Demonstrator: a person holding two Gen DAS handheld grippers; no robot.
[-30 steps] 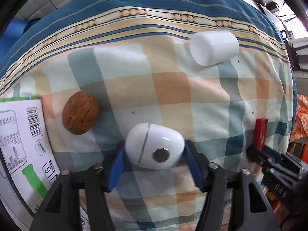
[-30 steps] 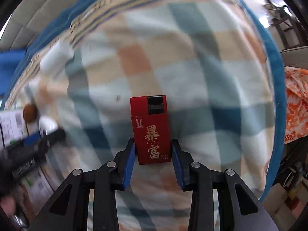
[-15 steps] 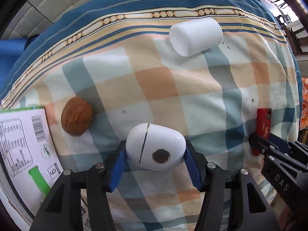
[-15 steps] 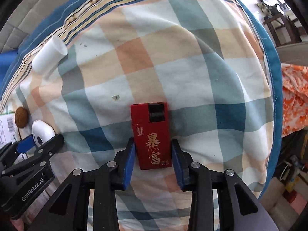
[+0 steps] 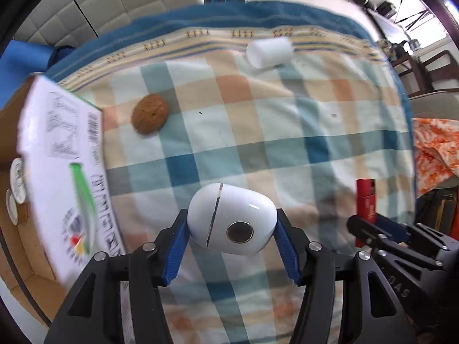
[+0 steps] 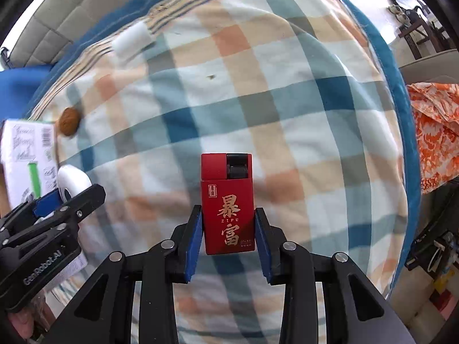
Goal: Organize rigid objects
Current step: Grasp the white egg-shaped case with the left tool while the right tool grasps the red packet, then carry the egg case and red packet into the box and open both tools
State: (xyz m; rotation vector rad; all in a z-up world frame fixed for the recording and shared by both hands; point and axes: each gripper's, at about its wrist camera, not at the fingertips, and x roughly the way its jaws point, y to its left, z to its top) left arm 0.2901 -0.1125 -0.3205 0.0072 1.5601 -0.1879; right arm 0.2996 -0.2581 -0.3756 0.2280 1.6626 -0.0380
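Claws first: our left claw (image 5: 232,229) is clamped on a white egg-shaped case (image 5: 231,220), its blue pads (image 5: 176,250) pressing both rounded ends, the case's round metal button facing the camera. Our right claw (image 6: 228,229) grips a red lighter (image 6: 227,203) with gold characters, held upright with its black top end pointing away from us. Both things appear lifted above the checked cloth (image 6: 287,100), which has a blue border; we cannot tell what lies under the cloth.

On the cloth, in the left wrist view, we see a walnut (image 5: 150,113) lying near the corner of a white printed box flap (image 5: 66,172), and a white cylinder (image 5: 269,51) on its side at the far striped edge, well apart from the walnut. The flap belongs to a cardboard box (image 5: 17,243) at our left. From the right wrist view, the left claw and its case sit just beside that box.
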